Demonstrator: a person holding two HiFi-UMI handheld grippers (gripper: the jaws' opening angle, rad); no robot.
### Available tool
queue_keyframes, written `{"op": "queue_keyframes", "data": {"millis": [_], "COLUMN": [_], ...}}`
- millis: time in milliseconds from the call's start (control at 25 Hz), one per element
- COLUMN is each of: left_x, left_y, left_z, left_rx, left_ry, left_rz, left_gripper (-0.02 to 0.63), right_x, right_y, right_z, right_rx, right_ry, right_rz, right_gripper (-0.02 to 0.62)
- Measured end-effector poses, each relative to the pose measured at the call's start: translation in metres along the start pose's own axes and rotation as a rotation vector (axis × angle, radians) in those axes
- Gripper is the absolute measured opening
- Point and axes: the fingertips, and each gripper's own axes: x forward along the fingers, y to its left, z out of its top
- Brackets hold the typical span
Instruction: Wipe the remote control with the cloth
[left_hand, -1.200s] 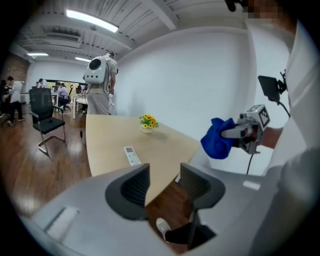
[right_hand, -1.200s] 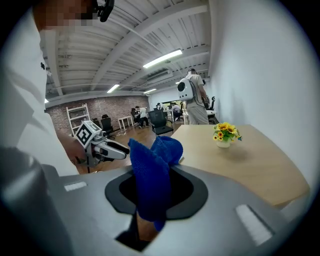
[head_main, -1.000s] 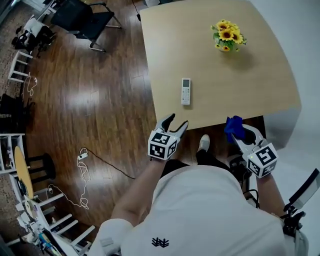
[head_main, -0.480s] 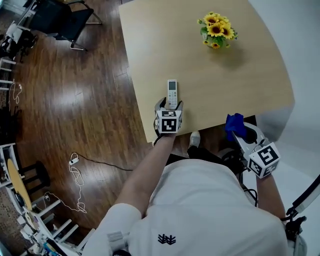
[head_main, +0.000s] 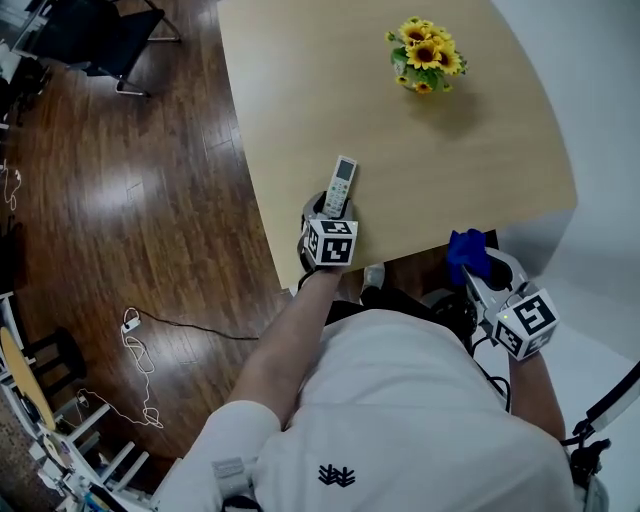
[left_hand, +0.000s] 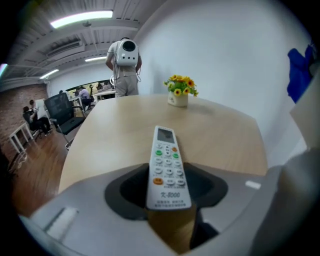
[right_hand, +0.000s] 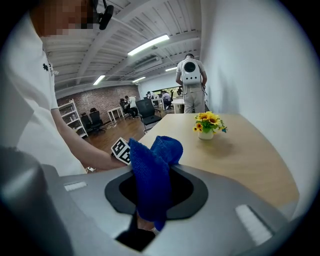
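Your left gripper (head_main: 327, 208) just dropped onto the table (head_main: 480, 150) and its jaws are closing on the near end of the remote control (head_main: 343, 183), so with your right gripper (head_main: 475, 272) clamping the cloth (head_main: 467, 250) off the edge, wiping's probably next.

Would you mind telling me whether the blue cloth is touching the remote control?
Apart. The head view shows the cloth beyond the table edge, clear of the remote.
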Motion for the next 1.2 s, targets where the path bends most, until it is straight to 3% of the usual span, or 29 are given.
{"op": "queue_keyframes", "data": {"millis": [240,400,720,1000,1200], "left_x": [-0.011,-0.037,-0.121,-0.196,-0.227], "left_y": [-0.005,-0.008,-0.018,-0.017,-0.021], "left_z": [0.002,0.024,0.094,0.15,0.165], "left_rx": [0.039,0.032,0.004,0.011,0.033], "left_ry": [-0.019,-0.076,-0.289,-0.467,-0.526], "left_rz": [-0.116,-0.179,-0.3,-0.344,-0.356], "left_gripper": [0.233,0.233,0.232,0.231,0.231], "right_x": [0.01,0.021,0.036,0.037,0.032], "right_y": [0.003,0.008,0.015,0.038,0.08], "right_z": [0.01,0.016,0.046,0.107,0.163], "right_rx": [-0.009,-0.021,-0.05,-0.099,-0.166], "right_ry": [-0.006,-0.017,-0.093,-0.216,-0.334], "right_rz": [0.028,0.053,0.07,0.102,0.177], "right_gripper": [0.077,0.077,0.077,0.077,0.077]}}
